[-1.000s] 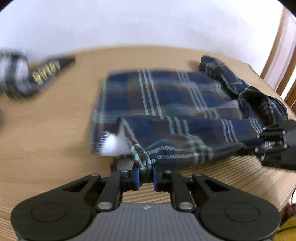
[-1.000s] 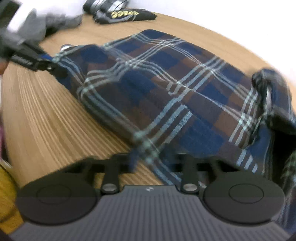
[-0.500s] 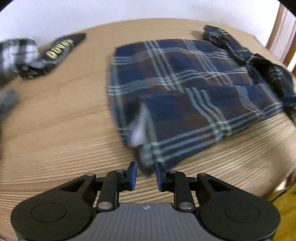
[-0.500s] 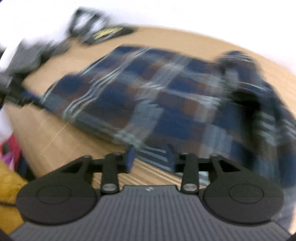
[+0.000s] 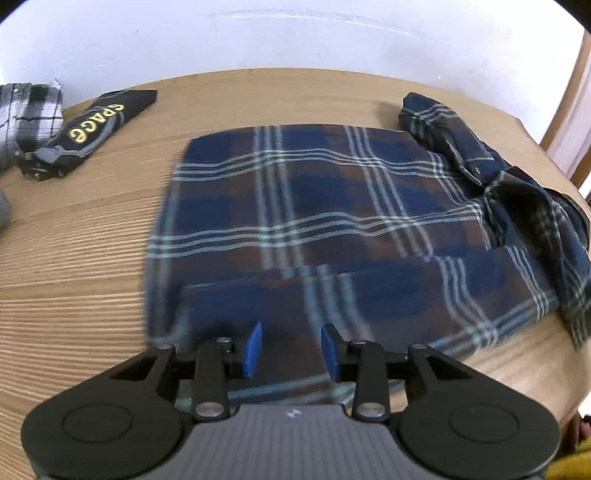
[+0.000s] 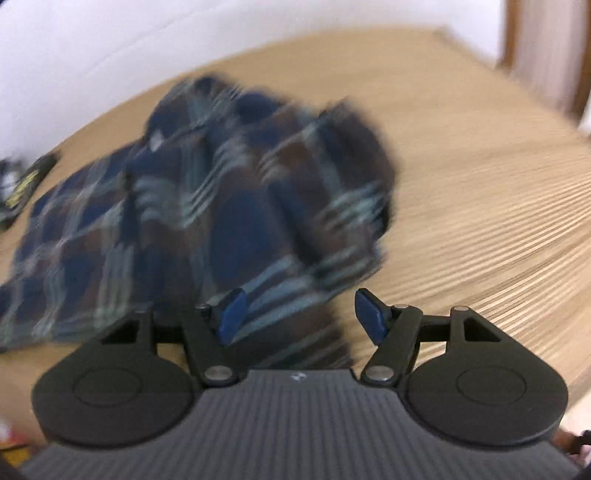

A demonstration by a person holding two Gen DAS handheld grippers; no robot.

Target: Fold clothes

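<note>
Opening with nothing gripped above the plaid shirt (image 5: 332, 206), both grippers, left gripper (image 5: 291, 349) and right gripper (image 6: 299, 314), risk snagging its folded flap loose.

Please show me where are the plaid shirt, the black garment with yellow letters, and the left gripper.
plaid shirt (image 5: 314, 206): left wrist view, flat middle of the body.
black garment with yellow letters (image 5: 96, 123): left wrist view, on the lettering.
left gripper (image 5: 291, 349): left wrist view, midway between the blue fingertips.

Domestic room, likely a home. Evidence: round wooden table (image 5: 74, 229) against a plain white wall (image 5: 258, 33), wooden door frame (image 5: 569, 110) at the right edge. Everyday clothing lies on it: plaid shirt (image 5: 332, 206), dark garment lettered "SPACE" (image 5: 96, 125), black-and-white checked garment (image 5: 26, 110).
</note>
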